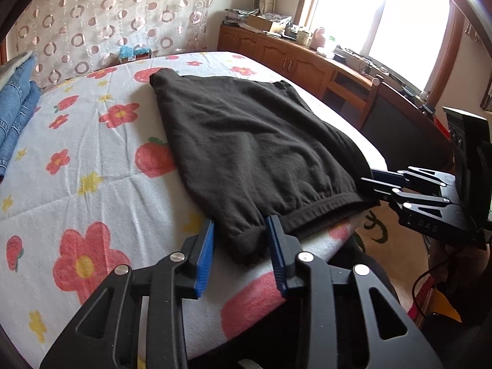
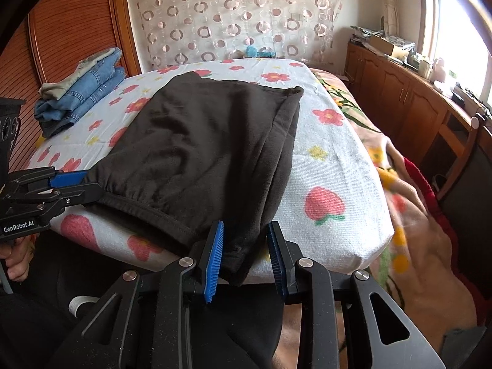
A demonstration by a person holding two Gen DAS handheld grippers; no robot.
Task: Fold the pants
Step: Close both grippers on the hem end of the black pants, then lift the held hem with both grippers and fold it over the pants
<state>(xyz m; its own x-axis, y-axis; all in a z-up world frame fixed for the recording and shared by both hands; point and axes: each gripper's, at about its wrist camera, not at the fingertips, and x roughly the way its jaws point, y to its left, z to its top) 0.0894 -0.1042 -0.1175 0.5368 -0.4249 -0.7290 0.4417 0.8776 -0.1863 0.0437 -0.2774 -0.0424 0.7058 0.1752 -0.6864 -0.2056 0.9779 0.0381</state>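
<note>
Dark brown pants [image 1: 252, 141] lie folded on a flower-print board [image 1: 92, 160], waistband toward me. My left gripper [image 1: 240, 243] is open, its blue pads either side of the near-left waistband corner. My right gripper [image 2: 244, 246] is open too, its pads astride the near-right corner of the pants [image 2: 209, 150], which hangs over the board's edge [image 2: 353, 246]. The right gripper also shows in the left wrist view [image 1: 372, 187] at the pants' right corner. The left gripper shows in the right wrist view [image 2: 89, 184] at the left corner.
A stack of folded jeans [image 2: 83, 92] sits at the board's far left, also in the left wrist view [image 1: 15, 113]. A wooden cabinet [image 1: 295, 58] with clutter runs under the window on the right. A floral blanket [image 2: 409, 203] lies below the board's right side.
</note>
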